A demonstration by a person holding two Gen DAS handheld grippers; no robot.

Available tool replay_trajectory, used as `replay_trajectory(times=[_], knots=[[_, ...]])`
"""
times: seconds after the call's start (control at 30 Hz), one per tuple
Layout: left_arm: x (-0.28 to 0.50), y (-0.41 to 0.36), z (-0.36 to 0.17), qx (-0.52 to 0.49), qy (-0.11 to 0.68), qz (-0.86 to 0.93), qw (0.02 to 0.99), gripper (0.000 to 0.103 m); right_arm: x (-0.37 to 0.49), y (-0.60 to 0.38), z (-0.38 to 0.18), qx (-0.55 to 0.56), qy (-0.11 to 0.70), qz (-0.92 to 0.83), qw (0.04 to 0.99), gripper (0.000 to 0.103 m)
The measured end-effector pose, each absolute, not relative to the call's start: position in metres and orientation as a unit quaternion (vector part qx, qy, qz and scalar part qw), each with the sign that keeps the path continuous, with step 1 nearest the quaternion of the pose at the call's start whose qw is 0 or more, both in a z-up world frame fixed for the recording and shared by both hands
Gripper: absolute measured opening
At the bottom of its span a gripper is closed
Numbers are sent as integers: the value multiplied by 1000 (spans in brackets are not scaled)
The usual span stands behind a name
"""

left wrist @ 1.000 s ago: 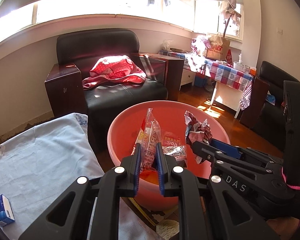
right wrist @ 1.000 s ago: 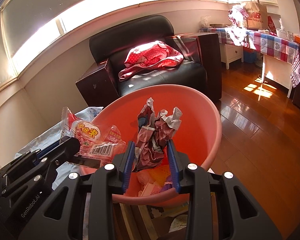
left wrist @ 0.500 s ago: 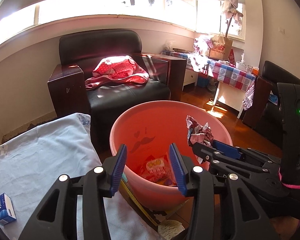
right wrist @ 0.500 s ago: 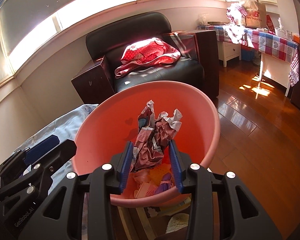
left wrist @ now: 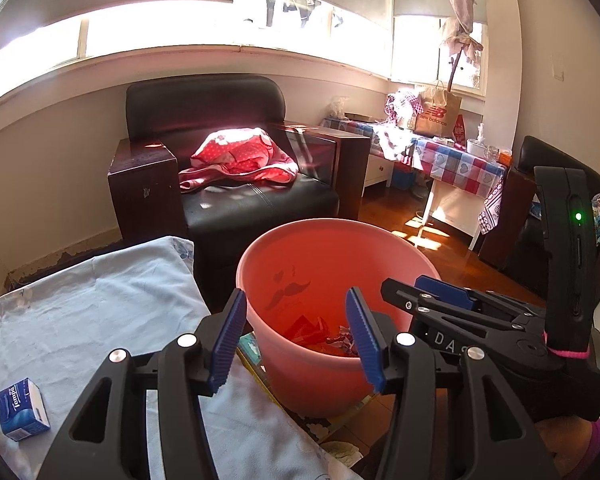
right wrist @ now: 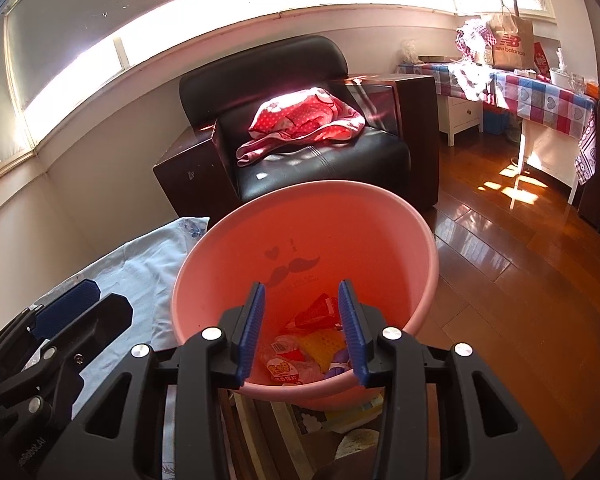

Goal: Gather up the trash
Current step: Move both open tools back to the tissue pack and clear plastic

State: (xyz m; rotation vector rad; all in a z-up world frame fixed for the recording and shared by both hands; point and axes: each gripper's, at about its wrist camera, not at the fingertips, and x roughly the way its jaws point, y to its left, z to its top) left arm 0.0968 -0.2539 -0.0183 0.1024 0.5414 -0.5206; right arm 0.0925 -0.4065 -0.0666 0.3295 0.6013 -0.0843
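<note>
A pink plastic bin [left wrist: 416, 264] [right wrist: 428, 252] stands on the floor beside the table. Snack wrappers and crumpled paper [right wrist: 300, 344] [left wrist: 320, 332] lie at its bottom. My left gripper [left wrist: 296, 336] is open and empty, near the bin's near rim. My right gripper [right wrist: 302, 328] is open and empty above the bin's near rim. The right gripper also shows in the left wrist view [left wrist: 440, 300], and the left gripper's finger in the right wrist view [right wrist: 66, 312].
A light blue cloth [left wrist: 100, 312] covers the table at left, with a small blue tissue pack [left wrist: 22, 408] on it. A black armchair [left wrist: 240, 192] with a red garment [left wrist: 240, 160] stands behind the bin. A checked-cloth table [left wrist: 456, 160] and wooden floor [right wrist: 520, 280] are at right.
Both grippers have opened. The snack wrapper from the left and the crumpled paper from the right have dropped into the bin. Both grippers have drawn back a little.
</note>
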Motion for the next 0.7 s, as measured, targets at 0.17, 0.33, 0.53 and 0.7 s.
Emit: replay_trajectory(times=[0.17,0.33,0.53,0.7], knots=[[85,-237,-6,40,255,-253,932,51,73,-392,-50,146,261,-43,953,39],[71,-216,5,29,243,-253,936,51,59,-374,-36,122,248,-38,960,39],[53,-186,17,20,230,-247,941,54,45,-347,-26,102,242,-18,965,39],[38,-159,22,15,225,-229,947,56,39,-326,-23,96,253,3,963,39]])
